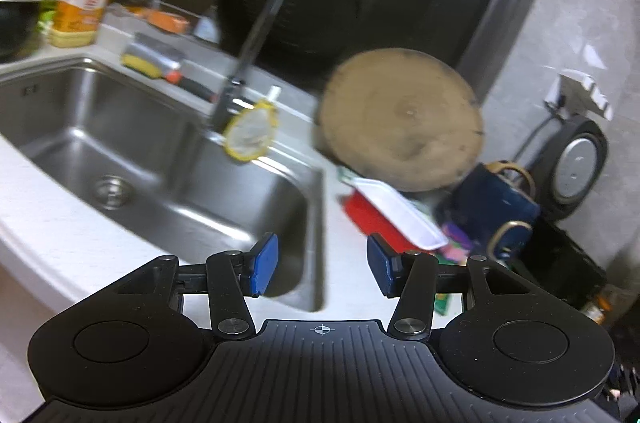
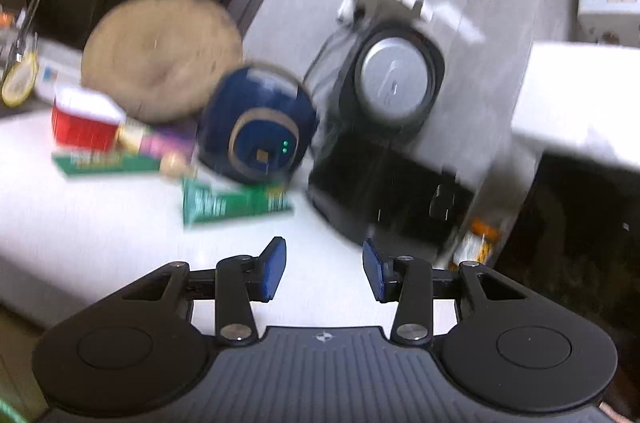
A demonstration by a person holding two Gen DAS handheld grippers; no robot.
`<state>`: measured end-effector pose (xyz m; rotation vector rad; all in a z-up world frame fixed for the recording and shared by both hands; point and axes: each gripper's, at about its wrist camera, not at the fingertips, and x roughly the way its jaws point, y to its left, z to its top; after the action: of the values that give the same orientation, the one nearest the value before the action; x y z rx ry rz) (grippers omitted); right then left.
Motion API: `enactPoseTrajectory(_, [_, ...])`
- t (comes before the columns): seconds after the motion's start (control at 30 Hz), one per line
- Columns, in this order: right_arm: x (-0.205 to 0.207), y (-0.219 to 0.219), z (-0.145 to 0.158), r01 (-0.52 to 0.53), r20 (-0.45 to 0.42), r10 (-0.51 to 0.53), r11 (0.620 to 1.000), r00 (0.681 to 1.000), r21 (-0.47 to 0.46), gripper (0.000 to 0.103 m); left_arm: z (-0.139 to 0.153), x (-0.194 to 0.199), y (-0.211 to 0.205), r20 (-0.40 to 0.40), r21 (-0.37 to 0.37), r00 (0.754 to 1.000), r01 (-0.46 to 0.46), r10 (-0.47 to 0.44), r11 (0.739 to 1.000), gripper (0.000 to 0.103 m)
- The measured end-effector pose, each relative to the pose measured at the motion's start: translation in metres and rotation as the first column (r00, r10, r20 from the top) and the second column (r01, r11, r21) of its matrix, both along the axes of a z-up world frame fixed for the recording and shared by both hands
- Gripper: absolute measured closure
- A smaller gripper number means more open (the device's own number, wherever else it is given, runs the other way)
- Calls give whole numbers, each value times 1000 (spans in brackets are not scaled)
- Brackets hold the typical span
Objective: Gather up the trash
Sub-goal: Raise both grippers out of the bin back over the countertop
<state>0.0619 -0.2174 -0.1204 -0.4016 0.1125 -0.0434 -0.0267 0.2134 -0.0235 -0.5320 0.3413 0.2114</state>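
Trash lies on the white counter (image 2: 100, 231): a green packet (image 2: 236, 203) nearest me, another green packet (image 2: 104, 163), a purple wrapper (image 2: 168, 143) and a red and white box (image 2: 84, 123). My right gripper (image 2: 324, 269) hovers open above the counter, short of the near green packet, nothing between its blue pads. In the left wrist view my left gripper (image 1: 322, 265) is open and empty over the corner between the steel sink (image 1: 160, 159) and the red box (image 1: 388, 219). A bit of green packet (image 1: 444, 303) shows behind its right finger.
A round wooden board (image 1: 400, 119) leans behind the trash, beside a dark blue round appliance (image 2: 260, 127). A black and silver cooker (image 2: 396, 79) and a black appliance (image 2: 380, 191) stand to the right. A tap (image 1: 248, 23), a strainer (image 1: 252, 131), sponges and bottles sit around the sink.
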Motion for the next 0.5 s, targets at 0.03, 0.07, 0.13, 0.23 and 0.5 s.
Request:
enactPoseTrajectory(0.03, [5, 2, 7, -7, 15, 7, 1000, 1000, 13, 62, 2, 5, -4, 2, 4, 1000, 17, -17, 1000, 49])
enactPoseTrajectory(0.07, [9, 2, 15, -16, 25, 15, 999, 1000, 30, 62, 3, 8, -7, 6, 9, 999, 31, -32, 999, 49])
enactPoseTrajectory(0.13, [19, 4, 31, -39, 39, 36, 997, 999, 62, 62, 8, 18, -13, 15, 18, 998, 60, -60, 998, 49])
enactPoseTrajectory(0.23, [36, 17, 51, -95, 41, 91, 991, 995, 99, 61, 19, 33, -21, 30, 26, 996, 89, -89, 996, 49])
enactPoseTrajectory(0.5, [93, 50, 110, -300, -59, 332, 905, 941, 302, 60, 63, 74, -41, 108, 44, 983, 141, -145, 989, 49])
